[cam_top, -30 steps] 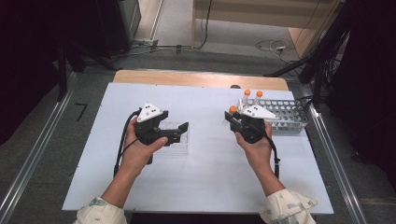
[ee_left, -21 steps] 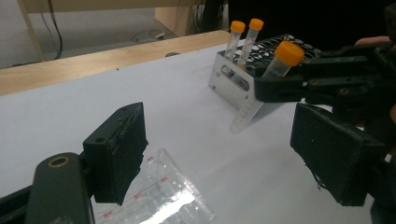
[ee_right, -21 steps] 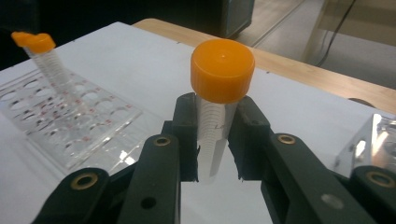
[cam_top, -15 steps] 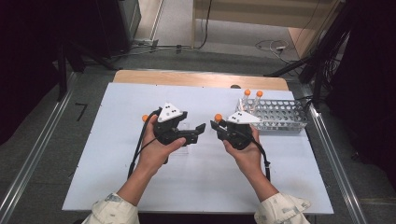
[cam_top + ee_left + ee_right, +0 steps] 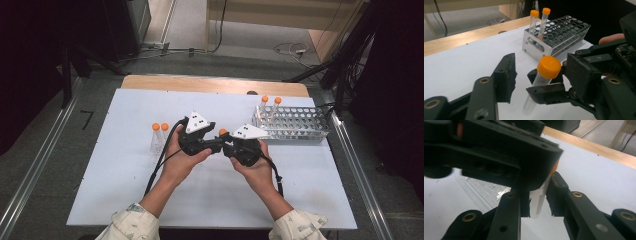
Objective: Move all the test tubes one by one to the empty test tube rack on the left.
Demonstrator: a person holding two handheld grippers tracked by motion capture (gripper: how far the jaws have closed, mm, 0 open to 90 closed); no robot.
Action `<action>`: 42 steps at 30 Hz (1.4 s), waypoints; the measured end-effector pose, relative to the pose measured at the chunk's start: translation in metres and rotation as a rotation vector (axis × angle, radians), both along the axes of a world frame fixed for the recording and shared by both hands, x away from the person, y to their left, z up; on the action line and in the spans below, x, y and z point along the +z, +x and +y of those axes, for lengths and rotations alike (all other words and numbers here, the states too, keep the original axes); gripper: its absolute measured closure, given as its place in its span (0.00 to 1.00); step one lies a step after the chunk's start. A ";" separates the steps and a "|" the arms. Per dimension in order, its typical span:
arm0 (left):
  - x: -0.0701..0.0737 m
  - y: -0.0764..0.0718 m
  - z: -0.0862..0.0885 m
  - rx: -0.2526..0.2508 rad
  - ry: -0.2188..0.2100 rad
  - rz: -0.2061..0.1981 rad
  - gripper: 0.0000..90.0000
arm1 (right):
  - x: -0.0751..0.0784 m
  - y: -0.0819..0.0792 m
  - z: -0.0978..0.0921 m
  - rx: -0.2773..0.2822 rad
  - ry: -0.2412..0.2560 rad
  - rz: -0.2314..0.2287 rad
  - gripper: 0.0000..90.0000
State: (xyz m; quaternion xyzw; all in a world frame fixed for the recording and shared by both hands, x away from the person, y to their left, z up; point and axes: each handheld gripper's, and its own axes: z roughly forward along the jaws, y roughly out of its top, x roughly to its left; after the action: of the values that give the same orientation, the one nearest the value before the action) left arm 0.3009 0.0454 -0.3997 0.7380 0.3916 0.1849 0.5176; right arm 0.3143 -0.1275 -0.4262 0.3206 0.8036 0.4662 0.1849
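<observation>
Two right gripper [image 5: 537, 206] jaws clamp tube [image 5: 539, 200].

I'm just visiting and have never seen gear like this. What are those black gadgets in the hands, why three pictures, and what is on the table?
A person holds a two-jaw hand tool in each hand. One picture looks down from above; the other two come from small cameras riding on each tool, looking along its jaws. The right gripper is shut on a clear tube with an orange cap. The left gripper is open, its jaws on either side of that tube. On the white table stands a metal rack with two capped tubes in it, and two more tubes stand in a clear holder at the left.
</observation>
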 end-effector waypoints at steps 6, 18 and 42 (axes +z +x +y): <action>-0.004 0.001 0.000 -0.009 0.021 0.000 0.62 | 0.000 -0.001 0.003 0.012 0.009 0.002 0.79; -0.004 -0.001 0.001 -0.024 0.035 -0.036 0.78 | 0.000 -0.002 0.003 0.021 0.011 0.004 0.79; 0.029 0.002 0.044 0.091 0.008 -0.076 0.79 | -0.005 0.005 -0.021 -0.042 0.101 -0.011 0.23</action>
State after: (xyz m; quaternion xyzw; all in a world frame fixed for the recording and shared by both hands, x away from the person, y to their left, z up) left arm 0.3031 0.0892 -0.3705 0.7138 0.4040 0.2380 0.5202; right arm 0.3193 -0.1484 -0.4310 0.3438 0.7711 0.5039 0.1824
